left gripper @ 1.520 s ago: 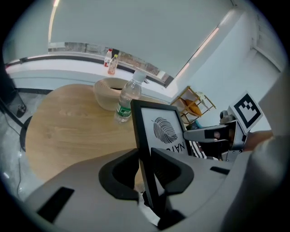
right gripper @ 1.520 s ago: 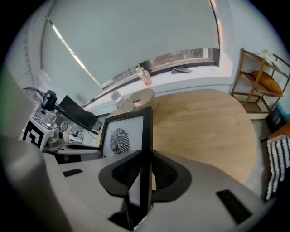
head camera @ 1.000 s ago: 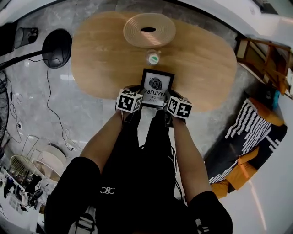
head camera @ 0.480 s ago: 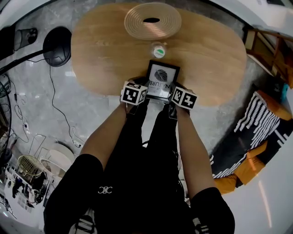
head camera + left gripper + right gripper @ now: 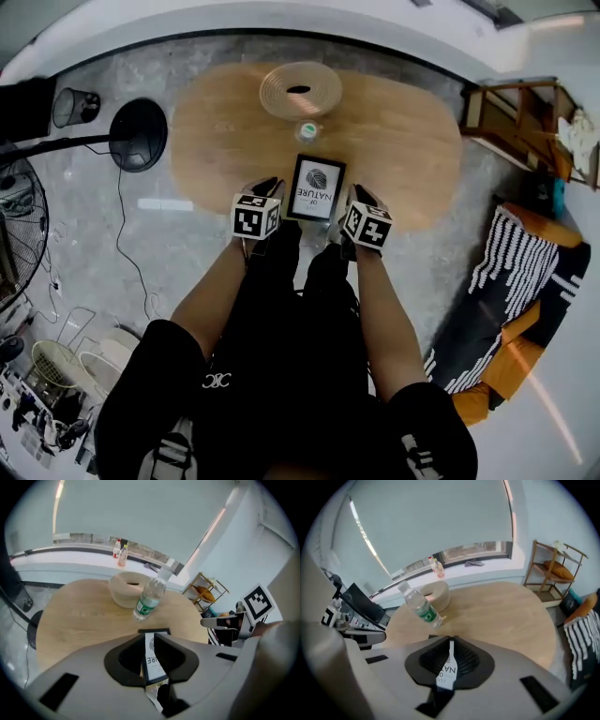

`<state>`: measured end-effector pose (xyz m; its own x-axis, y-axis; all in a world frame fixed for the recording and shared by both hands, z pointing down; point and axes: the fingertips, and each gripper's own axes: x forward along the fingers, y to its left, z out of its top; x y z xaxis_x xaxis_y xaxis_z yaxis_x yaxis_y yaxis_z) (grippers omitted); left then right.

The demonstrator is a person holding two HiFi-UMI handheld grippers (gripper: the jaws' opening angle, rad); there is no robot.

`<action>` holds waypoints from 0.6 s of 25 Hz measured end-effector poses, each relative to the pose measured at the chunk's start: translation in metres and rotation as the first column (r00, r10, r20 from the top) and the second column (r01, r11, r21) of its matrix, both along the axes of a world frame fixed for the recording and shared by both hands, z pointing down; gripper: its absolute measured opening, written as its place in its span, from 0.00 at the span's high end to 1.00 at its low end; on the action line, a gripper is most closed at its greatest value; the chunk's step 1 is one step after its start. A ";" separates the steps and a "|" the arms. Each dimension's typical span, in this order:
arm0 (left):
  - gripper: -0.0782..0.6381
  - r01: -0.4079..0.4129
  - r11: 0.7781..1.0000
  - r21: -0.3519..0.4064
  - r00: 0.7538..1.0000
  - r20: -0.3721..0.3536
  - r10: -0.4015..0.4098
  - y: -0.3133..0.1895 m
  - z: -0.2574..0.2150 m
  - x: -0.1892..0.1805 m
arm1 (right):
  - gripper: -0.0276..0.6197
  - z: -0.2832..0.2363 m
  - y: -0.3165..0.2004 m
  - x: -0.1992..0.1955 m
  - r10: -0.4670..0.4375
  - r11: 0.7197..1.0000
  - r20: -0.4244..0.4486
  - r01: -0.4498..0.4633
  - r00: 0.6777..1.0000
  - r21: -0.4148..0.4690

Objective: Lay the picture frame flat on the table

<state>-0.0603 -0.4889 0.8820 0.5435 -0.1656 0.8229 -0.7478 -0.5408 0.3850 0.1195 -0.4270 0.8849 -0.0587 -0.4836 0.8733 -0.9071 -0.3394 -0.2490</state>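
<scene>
Forearms parallel, pointing to upper centre | left gripper (image 5: 269, 187), right gripper (image 5: 360, 194): jaws just closing, narrowly apart, empty | picture frame (image 5: 315, 187) flat on table (image 5: 412, 141) between them

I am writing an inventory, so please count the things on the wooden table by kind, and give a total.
picture frame: 1
plastic water bottle: 1
round beige bowl: 1
Total: 3
</scene>
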 end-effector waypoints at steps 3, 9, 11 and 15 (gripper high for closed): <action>0.82 -0.019 0.993 0.119 0.999 -0.027 0.023 -0.001 -0.084 0.010 | 0.93 -0.085 -0.002 0.004 -0.054 0.989 -0.085 0.065 0.995 0.131; 0.85 0.014 0.909 0.416 0.994 -0.107 0.033 0.002 -0.261 0.026 | 0.93 -0.262 0.004 0.002 -0.097 0.900 -0.204 0.173 0.974 0.399; 0.86 0.055 0.867 0.495 0.989 -0.149 0.022 0.007 -0.320 0.022 | 0.93 -0.322 0.008 -0.004 -0.089 0.853 -0.246 0.201 0.965 0.482; 0.86 0.154 0.787 0.597 0.967 -0.256 0.005 0.011 -0.427 0.019 | 0.94 -0.429 0.010 -0.001 -0.017 0.754 -0.338 0.234 0.941 0.614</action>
